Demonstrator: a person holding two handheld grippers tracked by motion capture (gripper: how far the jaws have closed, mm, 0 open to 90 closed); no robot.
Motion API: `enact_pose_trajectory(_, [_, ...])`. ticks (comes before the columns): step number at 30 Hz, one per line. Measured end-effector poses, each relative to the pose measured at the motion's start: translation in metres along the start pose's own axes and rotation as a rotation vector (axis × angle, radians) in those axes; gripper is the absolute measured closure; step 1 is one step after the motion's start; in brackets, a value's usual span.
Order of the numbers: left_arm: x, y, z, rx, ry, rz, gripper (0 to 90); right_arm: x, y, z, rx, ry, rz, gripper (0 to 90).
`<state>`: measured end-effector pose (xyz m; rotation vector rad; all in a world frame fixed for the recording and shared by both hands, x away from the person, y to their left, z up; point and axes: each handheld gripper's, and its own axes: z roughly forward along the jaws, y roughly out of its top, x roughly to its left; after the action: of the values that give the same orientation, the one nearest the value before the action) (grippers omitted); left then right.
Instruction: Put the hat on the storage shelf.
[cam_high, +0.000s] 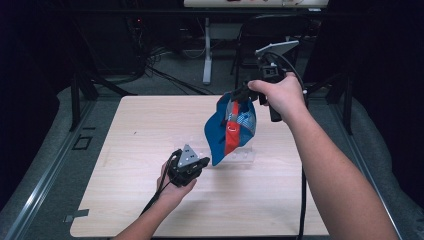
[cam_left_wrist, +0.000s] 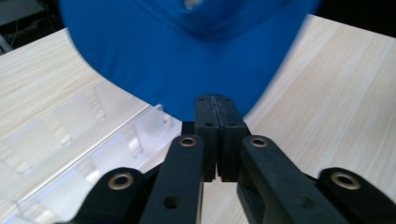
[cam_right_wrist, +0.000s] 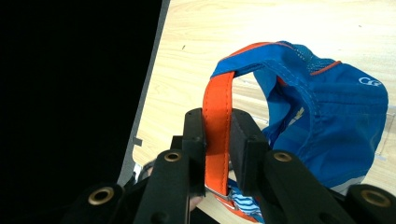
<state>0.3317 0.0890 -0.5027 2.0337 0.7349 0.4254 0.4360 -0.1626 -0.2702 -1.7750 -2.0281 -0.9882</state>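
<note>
A pale wooden table (cam_high: 150, 210) stands on grey carpet in a dark room, with a white table leg, a chair and loose cables beyond its far edge. Near the middle of the table lies a clear plastic holder (cam_left_wrist: 70, 140).

The right hand-held gripper (cam_right_wrist: 217, 140) is raised above the far right part of the table, wrist bent, and is clenched on the orange strap (cam_right_wrist: 217, 116) of a blue cap (cam_high: 227, 132), which hangs from it with its brim down over the clear holder. The left hand-held gripper (cam_left_wrist: 215, 121) sits low near the middle of the table, just beside the cap's brim; its jaws are pressed together, and I can't tell whether any fabric is caught between them.

The cap's inside is mostly hidden, and the logo on it is too small to read.
</note>
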Motion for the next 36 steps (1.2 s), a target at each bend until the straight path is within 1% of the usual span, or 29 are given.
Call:
enact_pose_trajectory(1, [0.000,-0.001,-0.002,-0.009,-0.012,-0.013,85.8,0.001,0.000,0.000,0.011,-0.005,-0.005,77.4])
enact_pose_trajectory(2, [0.000,-0.001,-0.002,-0.009,-0.012,-0.013,79.9,0.001,0.000,0.000,0.011,-0.005,-0.005,77.4])
enact_pose_trajectory(3, [-0.001,-0.002,-0.003,-0.012,-0.019,-0.014,79.9,0.001,0.000,0.001,0.005,-0.005,-0.004,77.4])
enact_pose_trajectory(4, [-0.003,-0.003,-0.003,-0.012,-0.029,-0.010,75.6,0.002,0.001,0.002,0.002,-0.001,0.000,77.4])
enact_pose_trajectory(6, [-0.008,-0.004,-0.003,-0.013,-0.051,0.006,72.5,0.002,0.001,0.002,0.010,-0.004,-0.004,77.4])
enact_pose_trajectory(7, [-0.013,-0.004,-0.003,-0.020,-0.068,0.014,69.3,0.003,0.001,0.004,0.005,-0.005,-0.003,77.4])
enact_pose_trajectory(9, [-0.015,-0.003,-0.003,-0.022,-0.074,0.018,68.0,0.003,0.001,0.004,0.008,-0.005,-0.002,77.4])
enact_pose_trajectory(12, [-0.022,-0.003,0.000,-0.029,-0.067,0.033,62.9,0.004,0.001,0.004,0.015,-0.005,-0.004,77.4])
enact_pose_trajectory(13, [-0.024,-0.003,0.004,-0.011,-0.030,0.048,62.8,0.005,0.001,0.005,0.011,-0.006,-0.005,77.4])
enact_pose_trajectory(14, [-0.024,-0.003,0.004,-0.011,-0.030,0.048,62.8,0.005,0.001,0.005,0.011,-0.006,-0.005,77.4])
enact_pose_trajectory(15, [-0.024,-0.003,0.007,-0.006,-0.018,0.050,62.8,0.005,0.001,0.005,0.011,-0.004,-0.007,77.4])
enact_pose_trajectory(18, [-0.022,-0.002,0.014,0.009,-0.007,0.047,63.6,0.005,0.001,0.005,0.011,-0.007,-0.007,77.4])
enact_pose_trajectory(20, [-0.022,-0.001,0.015,0.006,-0.013,0.052,63.9,0.004,0.001,0.004,0.011,-0.008,-0.006,77.4])
enact_pose_trajectory(24, [-0.027,0.000,0.015,0.012,-0.007,0.101,73.3,0.003,0.001,0.004,0.007,-0.006,0.000,77.4])
enact_pose_trajectory(25, [-0.027,0.000,0.015,0.011,-0.007,0.104,75.0,0.003,0.001,0.004,0.004,-0.005,0.001,77.4])
enact_pose_trajectory(26, [-0.026,0.000,0.015,0.015,-0.019,0.097,77.1,0.002,0.001,0.003,0.014,-0.007,-0.003,77.4])
enact_pose_trajectory(29, [-0.026,0.000,0.014,0.014,-0.024,0.095,79.2,0.003,0.000,0.003,0.007,-0.007,0.002,77.3])
enact_pose_trajectory(31, [-0.025,0.000,0.011,0.014,-0.018,0.104,81.3,0.002,0.000,0.002,0.011,-0.007,-0.003,77.4])
enact_pose_trajectory(36, [-0.021,0.000,0.007,0.007,-0.003,0.106,84.1,0.002,0.001,0.000,0.007,-0.003,-0.002,77.4])
